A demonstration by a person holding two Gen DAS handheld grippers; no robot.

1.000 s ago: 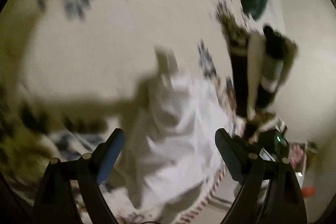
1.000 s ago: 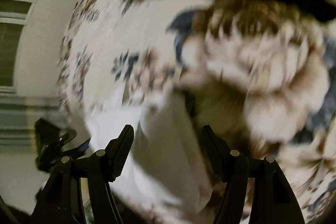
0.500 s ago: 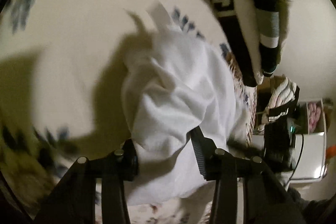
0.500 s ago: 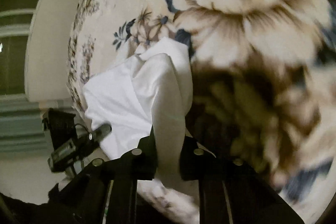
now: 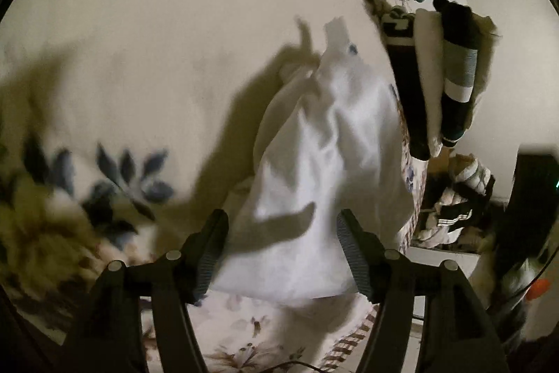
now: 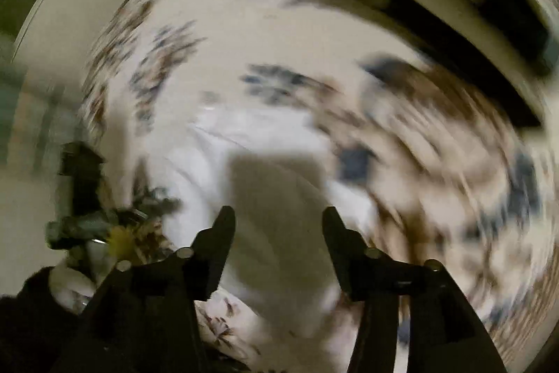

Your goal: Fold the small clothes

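Hovering over one crumpled white garment [image 5: 328, 163] lying soft on the plush floral blanket [image 5: 146, 65], left gripper [image 5: 281, 243] and right gripper [image 6: 277, 233], both just reopening, ribbed pads clear of cloth, one stack of folded dark-and-cream clothes [image 5: 436, 76] beyond the garment.

Right gripper [image 6: 277, 222], jaws just opening, above blurred, seemingly released white garment [image 6: 265, 163].
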